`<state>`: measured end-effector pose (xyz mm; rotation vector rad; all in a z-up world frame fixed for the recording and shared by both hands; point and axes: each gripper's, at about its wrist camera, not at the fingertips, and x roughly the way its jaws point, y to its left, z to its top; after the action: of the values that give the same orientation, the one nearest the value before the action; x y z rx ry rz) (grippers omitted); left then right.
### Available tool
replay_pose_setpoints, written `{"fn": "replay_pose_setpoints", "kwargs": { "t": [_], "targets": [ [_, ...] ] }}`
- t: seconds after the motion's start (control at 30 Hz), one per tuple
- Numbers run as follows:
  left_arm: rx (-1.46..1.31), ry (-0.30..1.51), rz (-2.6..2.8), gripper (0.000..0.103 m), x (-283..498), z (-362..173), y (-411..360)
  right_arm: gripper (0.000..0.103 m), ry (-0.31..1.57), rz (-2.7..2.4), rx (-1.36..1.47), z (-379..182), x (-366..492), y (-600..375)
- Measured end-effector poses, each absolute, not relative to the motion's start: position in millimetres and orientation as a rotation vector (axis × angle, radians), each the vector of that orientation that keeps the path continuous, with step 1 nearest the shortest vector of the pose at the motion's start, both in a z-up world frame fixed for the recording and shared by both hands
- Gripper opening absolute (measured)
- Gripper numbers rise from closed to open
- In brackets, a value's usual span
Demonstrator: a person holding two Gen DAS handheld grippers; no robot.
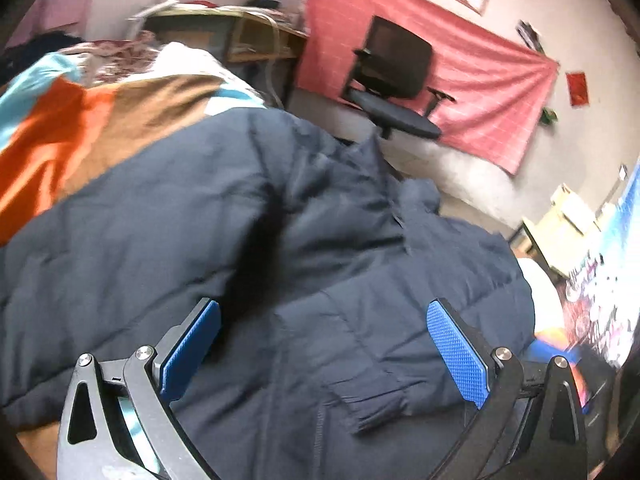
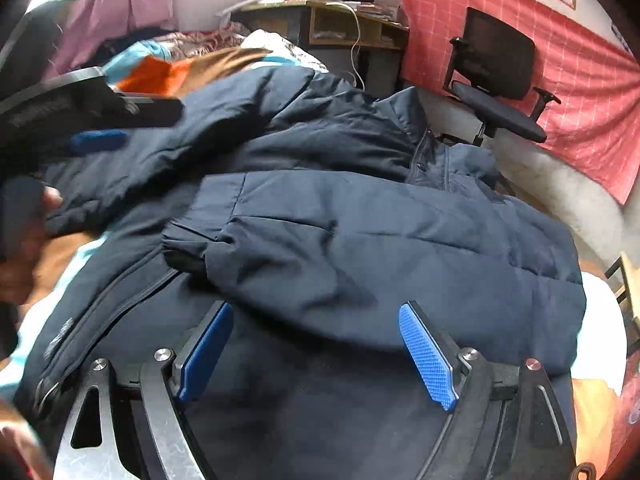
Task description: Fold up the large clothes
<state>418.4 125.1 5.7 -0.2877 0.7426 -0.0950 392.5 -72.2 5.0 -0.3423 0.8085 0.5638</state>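
Observation:
A large navy puffer jacket point(image 1: 248, 216) lies spread on a bed. Its sleeves are folded across the body; one ribbed cuff point(image 1: 372, 404) lies between my left fingers. My left gripper point(image 1: 324, 328) is open just above the jacket, holding nothing. In the right wrist view the jacket point(image 2: 360, 240) fills the middle, with a sleeve folded over the front and the zipper point(image 2: 104, 316) running to the lower left. My right gripper point(image 2: 316, 332) is open over the jacket's lower part, empty. The left gripper point(image 2: 96, 140) shows at the upper left, blurred.
The bed has an orange, brown and light-blue cover point(image 1: 80, 128). A black office chair point(image 1: 396, 80) stands beyond the bed before a red wall cloth point(image 1: 480, 80). A cluttered wooden desk point(image 2: 340, 24) stands at the bed's far end. A hand point(image 2: 28, 240) shows at left.

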Motion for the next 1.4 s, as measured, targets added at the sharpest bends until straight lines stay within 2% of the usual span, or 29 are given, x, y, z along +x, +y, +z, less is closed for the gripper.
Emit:
{"fn": "replay_pose_setpoints", "kwargs": {
  "t": [0.13, 0.27, 0.3, 0.33, 0.4, 0.43, 0.7, 0.93, 1.07, 1.17, 1.27, 1.33, 1.4],
  "targets": [
    [-0.152, 0.817, -0.091, 0.101, 435.6, -22.0, 91.1, 0.084, 0.703, 0.430, -0.364, 25.6, 406.9, -131.9],
    [-0.061, 0.906, -0.041, 0.102, 447.2, -51.9, 74.6, 0.084, 0.710, 0.231, -0.292, 19.0, 457.7, -183.6],
    [-0.063, 0.911, -0.037, 0.102, 448.4, -57.4, 76.0, 0.077, 0.723, 0.191, -0.262, 13.9, 473.7, -195.3],
    [-0.066, 0.912, -0.033, 0.102, 448.9, -62.4, 76.9, 0.060, 0.738, 0.176, -0.241, 10.4, 483.9, -202.4],
    [-0.061, 0.910, -0.029, 0.102, 448.6, -67.3, 78.2, 0.043, 0.801, 0.135, -0.166, -3.9, 511.5, -221.2],
    [-0.046, 0.904, -0.025, 0.102, 447.6, -70.4, 76.9, 0.041, 0.815, 0.124, -0.149, -9.6, 515.8, -226.8],
    [-0.037, 0.863, -0.008, 0.102, 442.5, -83.4, 74.7, 0.038, 1.019, 0.130, -0.169, -71.8, 547.7, -227.4],
    [-0.096, 0.803, -0.038, 0.102, 429.0, -82.4, 84.4, 0.038, 1.003, 0.139, -0.142, -81.3, 549.3, -231.9],
    [-0.219, 0.737, -0.052, 0.102, 410.7, -66.2, 109.0, 0.039, 0.949, 0.113, -0.162, -76.4, 537.9, -231.1],
    [-0.326, 0.665, 0.022, 0.102, 381.3, -48.5, 137.5, 0.044, 0.920, 0.077, -0.191, -73.2, 525.2, -226.6],
    [-0.434, 0.641, 0.057, 0.102, 348.5, -41.9, 171.1, 0.057, 0.920, 0.053, -0.204, -64.7, 520.9, -224.9],
    [-0.468, 0.640, 0.122, 0.102, 325.5, -40.7, 195.7, 0.076, 0.927, 0.066, -0.174, -49.8, 514.6, -223.7],
    [-0.499, 0.636, 0.206, 0.102, 303.5, -40.1, 221.8, 0.086, 0.898, 0.108, -0.129, -32.8, 505.1, -217.8]
  ]
}}
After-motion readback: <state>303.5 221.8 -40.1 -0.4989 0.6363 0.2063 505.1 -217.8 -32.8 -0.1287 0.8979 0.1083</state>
